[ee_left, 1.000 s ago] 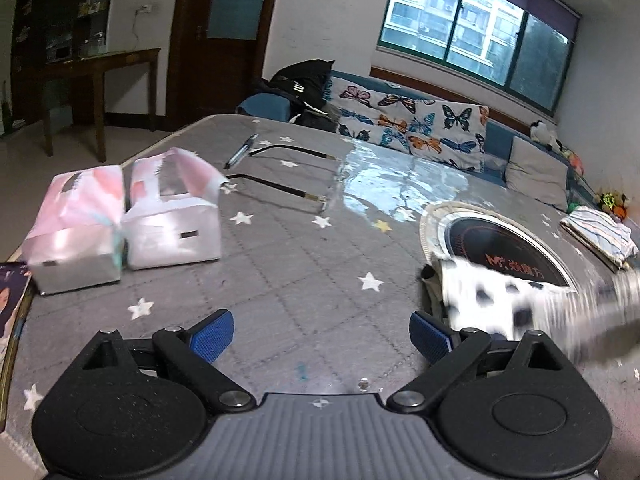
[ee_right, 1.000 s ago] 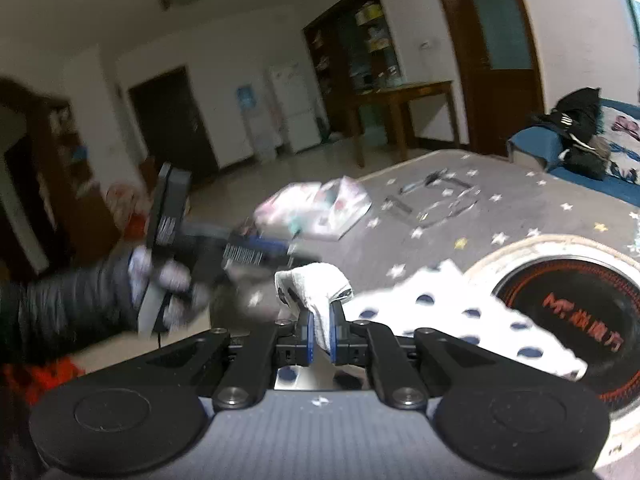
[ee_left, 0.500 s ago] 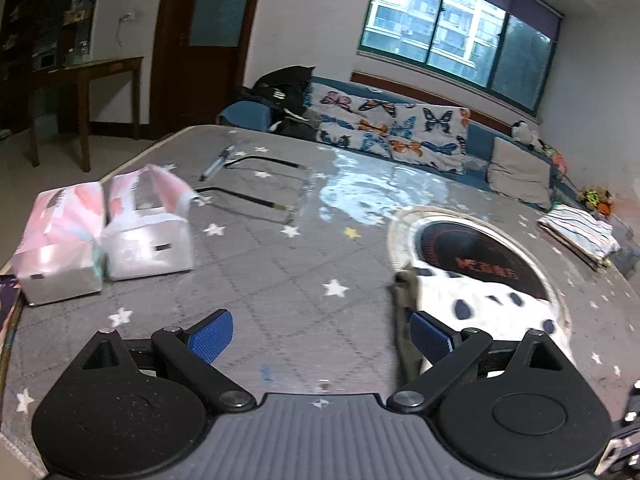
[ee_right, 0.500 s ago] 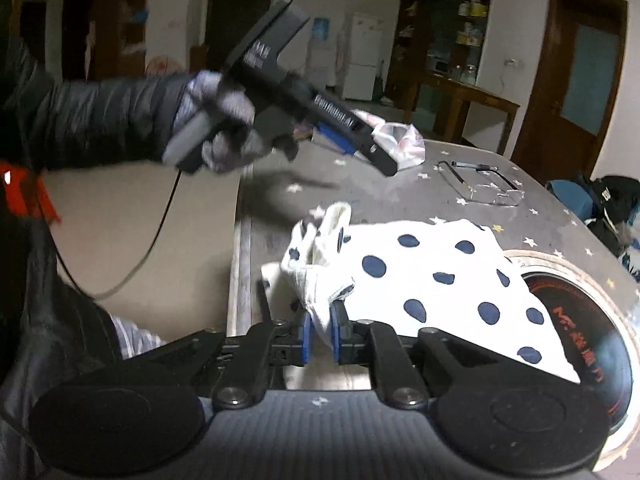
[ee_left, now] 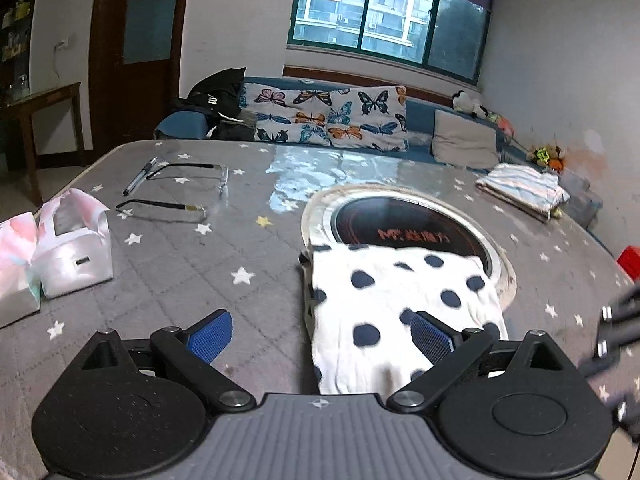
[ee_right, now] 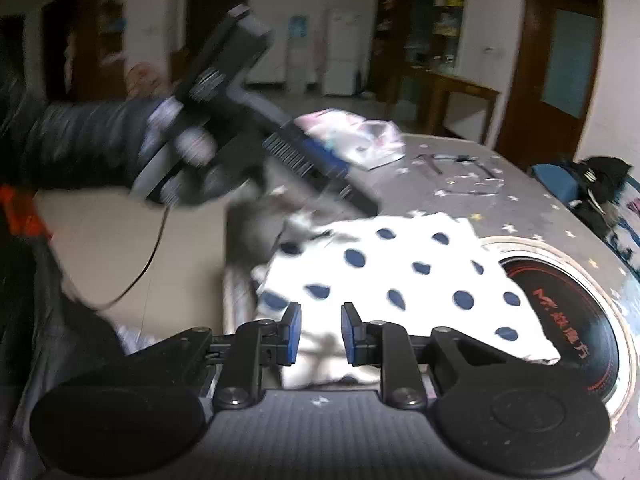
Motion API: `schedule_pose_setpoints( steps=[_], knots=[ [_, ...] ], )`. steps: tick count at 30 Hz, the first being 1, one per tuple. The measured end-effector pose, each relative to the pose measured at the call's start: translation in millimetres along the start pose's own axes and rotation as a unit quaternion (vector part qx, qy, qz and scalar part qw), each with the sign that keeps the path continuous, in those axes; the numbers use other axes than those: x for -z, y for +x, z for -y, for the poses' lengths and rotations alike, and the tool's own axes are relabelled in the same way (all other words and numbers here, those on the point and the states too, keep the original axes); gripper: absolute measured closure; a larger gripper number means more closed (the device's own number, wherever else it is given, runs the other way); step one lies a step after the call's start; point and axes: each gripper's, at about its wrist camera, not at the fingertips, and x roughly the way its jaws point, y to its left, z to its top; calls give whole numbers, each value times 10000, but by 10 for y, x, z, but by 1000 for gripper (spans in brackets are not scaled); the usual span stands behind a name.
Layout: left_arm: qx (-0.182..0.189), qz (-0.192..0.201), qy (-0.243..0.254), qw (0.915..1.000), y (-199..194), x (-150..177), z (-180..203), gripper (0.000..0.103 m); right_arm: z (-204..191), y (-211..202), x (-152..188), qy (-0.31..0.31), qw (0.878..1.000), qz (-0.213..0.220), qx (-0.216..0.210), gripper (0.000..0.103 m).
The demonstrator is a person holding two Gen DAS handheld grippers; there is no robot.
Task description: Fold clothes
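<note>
A white garment with dark blue dots lies flat on the grey star-patterned table, its far edge over the round black hotplate. It also shows in the right wrist view. My left gripper is wide open and empty, just above the garment's near left edge. My right gripper is open by a small gap and empty, above the garment's near edge. The left gripper in the person's hand appears blurred in the right wrist view.
Two tissue packs sit at the left. Glasses and a pen lie at the far left. A folded striped garment lies at the far right. A sofa with butterfly cushions stands behind the table.
My right gripper has let go of the dotted garment and opened a little. The garment has dropped flat onto the table. My left gripper stayed open and shifted right over the garment.
</note>
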Motion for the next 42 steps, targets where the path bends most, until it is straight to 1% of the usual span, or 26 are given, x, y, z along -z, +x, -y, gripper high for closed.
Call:
schedule_pose_setpoints(
  steps=[2,4,9,11,13,15,16,18,19,20,21,22,23,24,26,29,31,34,37,39,42],
  knots=[
    [-49,15,112,9999,-13,59,49,5,41,65,-35,103,9998,115,91,77],
    [-107,23,263,9996,-29,132,108,5,61,156,-36,171,9998,130,41,76],
    [-293,-131,602,9977,-36,359,174,5,12,375,108,132,9996,-243,-46,76],
    [-304,-165,613,9975,-58,398,160,5,57,324,118,237,9995,-213,-36,76],
    [-379,-40,562,9977,-120,355,152,5,134,239,94,399,9991,-113,16,75],
    [-406,191,534,9976,-194,272,175,6,211,155,71,560,9984,-12,69,74],
    [-358,333,531,9974,-237,232,201,6,295,121,48,711,9972,60,216,71],
    [-206,557,542,9968,-303,170,265,7,462,83,8,1008,9933,142,550,69],
    [-69,601,568,9966,-316,157,310,9,522,93,-4,1105,9914,134,695,69],
    [99,602,617,9962,-312,157,356,14,612,124,-17,1239,9888,133,817,69],
    [285,575,680,9956,-299,166,403,20,701,156,-30,1373,9860,133,939,69],
    [453,514,730,9950,-276,187,442,23,790,188,-42,1506,9828,132,1061,69],
    [610,431,771,9942,-248,217,474,30,855,229,-44,1587,9811,136,1095,69],
    [708,333,808,9937,-215,253,497,37,901,269,-30,1664,9793,128,1148,69],
    [829,121,877,9926,-140,334,531,45,1002,385,-12,1822,9759,15,1198,70],
    [867,-117,836,9927,-74,462,515,45,1170,563,99,1963,9698,-221,1433,71],
    [865,-181,782,9930,-58,514,497,46,1278,659,179,2084,9641,-362,1606,71],
    [893,-189,760,9929,-81,550,479,46,1419,653,252,2208,9582,-422,1769,74],
    [935,-155,733,9928,-120,526,475,45,1439,581,169,2147,9574,-377,1896,73],
    [974,-79,698,9928,-156,505,468,45,1411,553,67,2070,9608,-273,1824,73],
    [1033,-33,659,9925,-165,479,477,45,1323,621,-108,1961,9688,-127,1509,73]
  ],
)
